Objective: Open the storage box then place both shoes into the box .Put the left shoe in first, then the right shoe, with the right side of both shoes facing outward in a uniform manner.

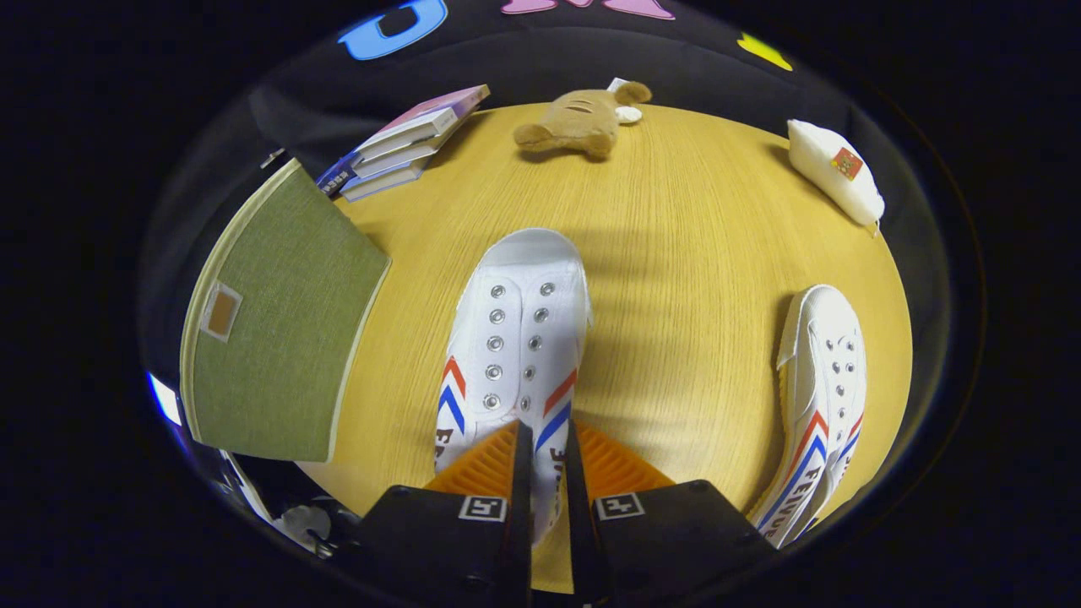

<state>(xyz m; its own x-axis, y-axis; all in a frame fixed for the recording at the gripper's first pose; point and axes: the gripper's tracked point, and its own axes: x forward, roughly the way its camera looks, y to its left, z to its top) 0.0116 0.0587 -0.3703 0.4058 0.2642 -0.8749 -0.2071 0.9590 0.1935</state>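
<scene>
Pinching the heel side of the near shoe (515, 338) between my fingers (547, 460), I hold it over the table (676, 253). Its printed letters are cut off. Second shoe (817, 405) lies right; green box (270, 329), lid shut, left.

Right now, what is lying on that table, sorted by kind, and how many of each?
Shoes: 2, one gripped at the heel side wall between the fingers of the tool, one to its right.
Books: 3 in a stack, as far as I can tell.
Green storage box: 1.
Plush toy: 1.
White pouch: 1.
Total: 8.
</scene>
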